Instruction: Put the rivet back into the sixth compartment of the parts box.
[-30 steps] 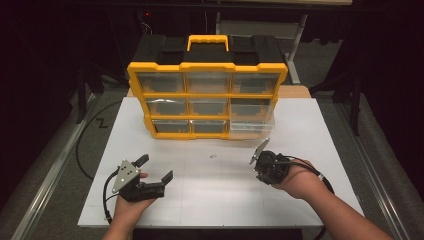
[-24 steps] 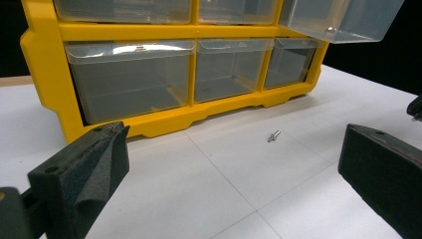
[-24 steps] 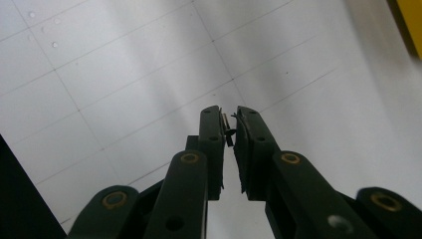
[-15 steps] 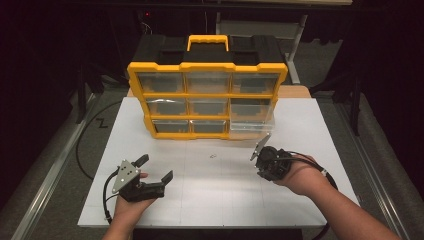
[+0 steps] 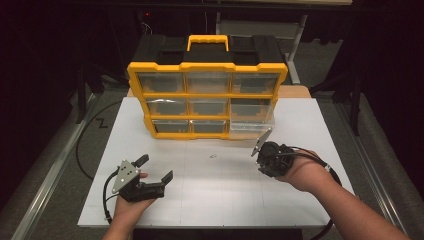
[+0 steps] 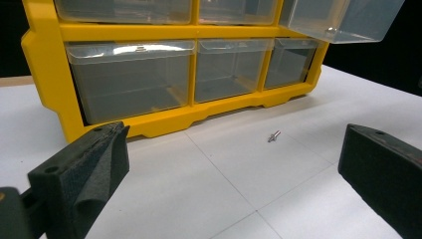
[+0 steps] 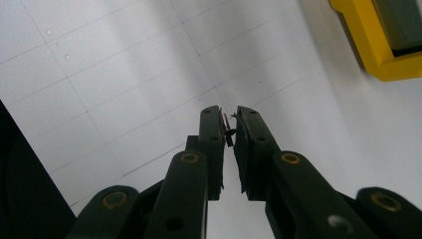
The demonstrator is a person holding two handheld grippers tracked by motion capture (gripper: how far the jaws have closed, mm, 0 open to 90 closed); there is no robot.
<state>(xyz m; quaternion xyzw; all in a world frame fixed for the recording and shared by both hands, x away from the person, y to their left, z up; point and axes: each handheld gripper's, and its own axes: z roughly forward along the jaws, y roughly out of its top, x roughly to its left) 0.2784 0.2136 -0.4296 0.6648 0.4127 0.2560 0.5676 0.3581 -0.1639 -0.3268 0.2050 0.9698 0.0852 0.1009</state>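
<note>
A yellow drawer cabinet with clear drawers stands at the back of the white table. Its lower right drawer is pulled out. A small metal screw lies on the table in front of the cabinet. My left gripper rests low at the front left, open and holding nothing, facing the cabinet. My right gripper hangs above the table at the right, pointing down. It is shut on a tiny dark screw-like part pinched between its pads.
The cabinet has a black top with a yellow handle. A cable trails from the right gripper over the wrist. A metal rail runs along the table's left side. Dark floor surrounds the table.
My right gripper has risen a little from the table, still shut on the tiny part. The left gripper has kept still.
</note>
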